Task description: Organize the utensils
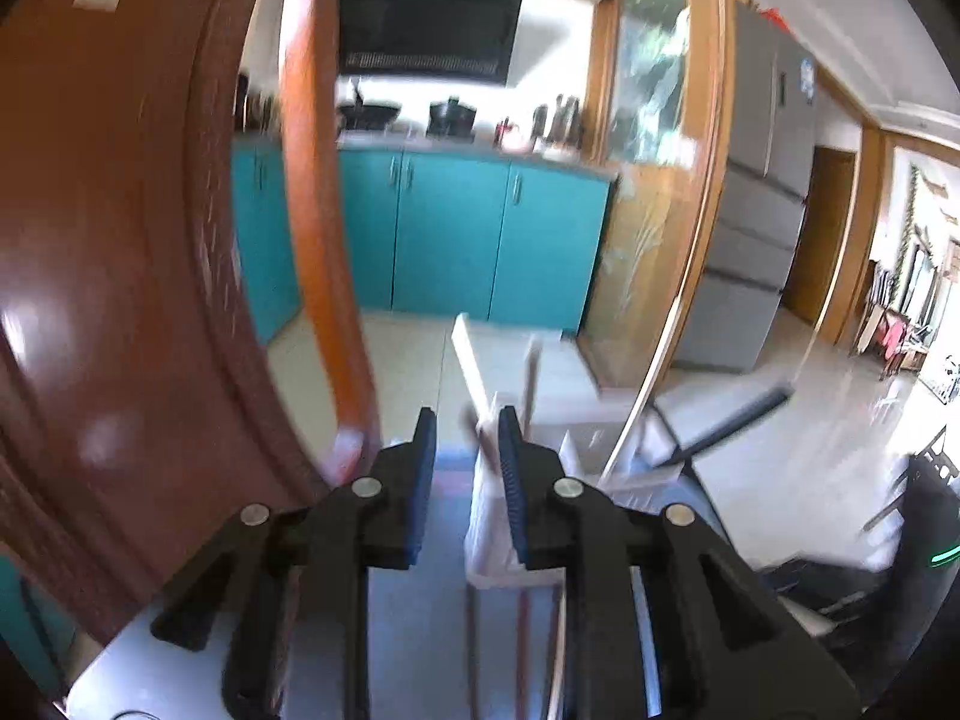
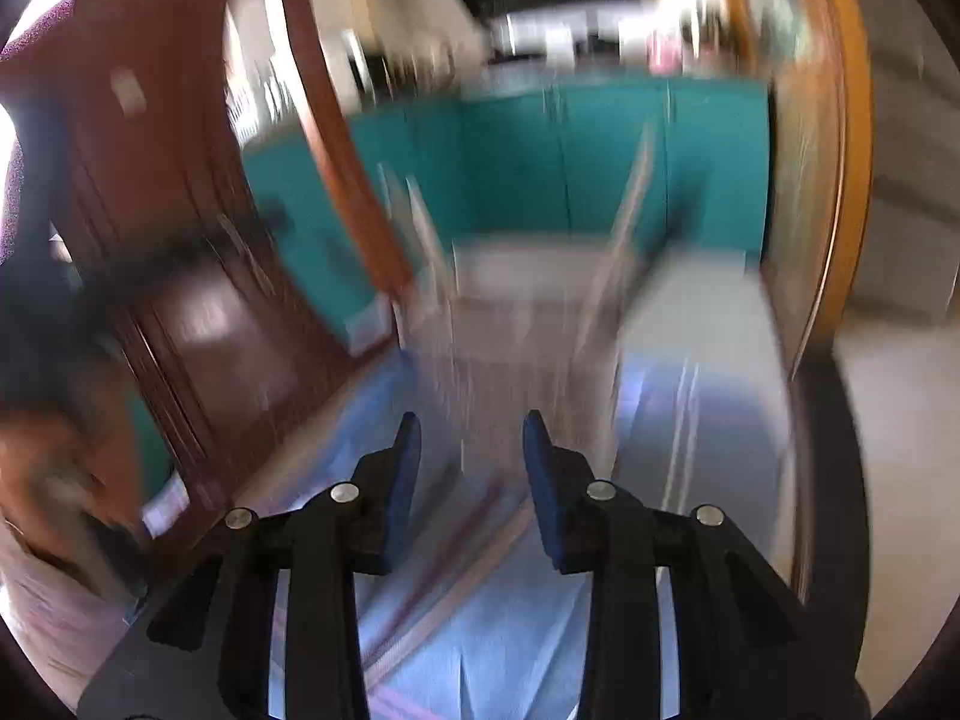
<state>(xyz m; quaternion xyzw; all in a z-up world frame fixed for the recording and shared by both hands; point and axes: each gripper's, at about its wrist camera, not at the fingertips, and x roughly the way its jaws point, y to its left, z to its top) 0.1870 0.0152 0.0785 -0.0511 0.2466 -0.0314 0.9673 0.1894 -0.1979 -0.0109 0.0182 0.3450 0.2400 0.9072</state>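
Both tools hover parted and empty: left tool [image 1: 467,420] narrow above the white slotted utensil holder [image 1: 510,546], right tool [image 2: 471,429] wider. Next, I judge, comes picking a chopstick off the counter near it.

A white utensil holder [image 1: 510,516] stands upright on the table, seen just behind the left tongs' right pad. Thin sticks [image 1: 531,378], apparently chopsticks, rise from it, leaning. On the holder's near side, more chopsticks [image 2: 444,552], reddish and pale, lie flat on the blue cloth; blur hides their number.
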